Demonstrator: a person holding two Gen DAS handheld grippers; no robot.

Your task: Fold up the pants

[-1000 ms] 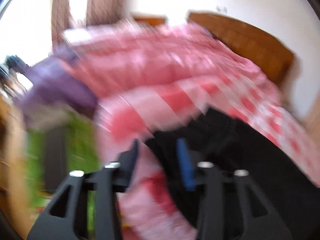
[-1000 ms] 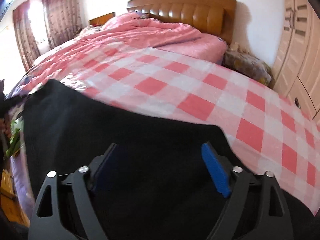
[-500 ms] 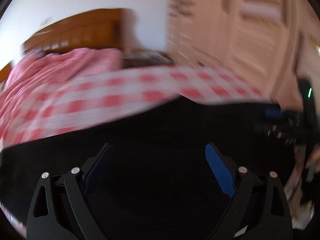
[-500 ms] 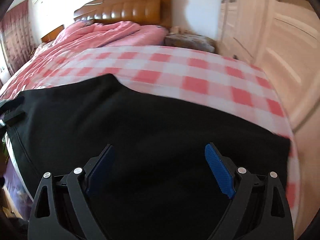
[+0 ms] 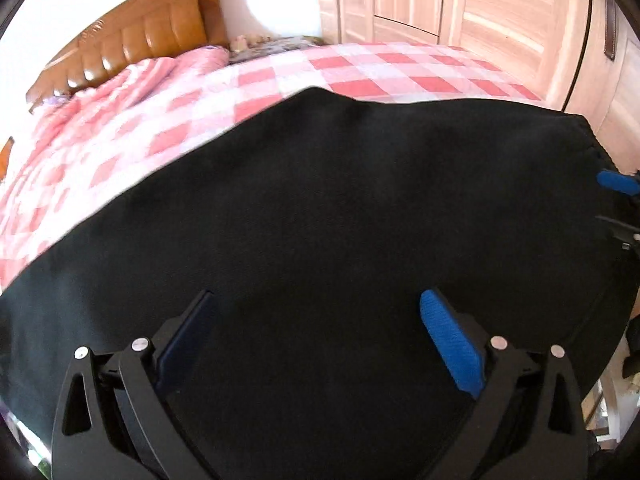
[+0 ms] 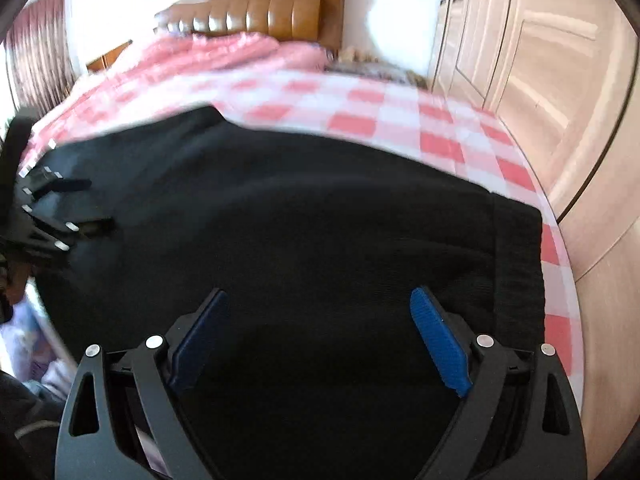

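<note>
Black pants [image 5: 340, 200] lie spread flat across the near part of a pink-checked bed cover [image 5: 380, 72]. My left gripper [image 5: 316, 296] hovers over the cloth with its jaws opening; the blue pads stand wide apart and only flat fabric lies below them. My right gripper [image 6: 318, 294] is open over the pants [image 6: 300, 208], near their ribbed end [image 6: 520, 260]. Each gripper shows in the other's view: the right gripper [image 5: 618, 204] at the pants' right edge, the left gripper [image 6: 90, 204] at their left side.
A bunched pink quilt [image 6: 224, 56] lies before the brown padded headboard [image 6: 280, 12]. Light wooden wardrobe doors [image 6: 540, 60] stand close along the bed's right side. Curtains [image 6: 36, 40] hang at the far left. The pants reach the bed's near edge.
The left view swung from the bed's left side to over the pants, facing the wardrobe, and its jaws spread wider. The right view shifted right along the pants to the ribbed end.
</note>
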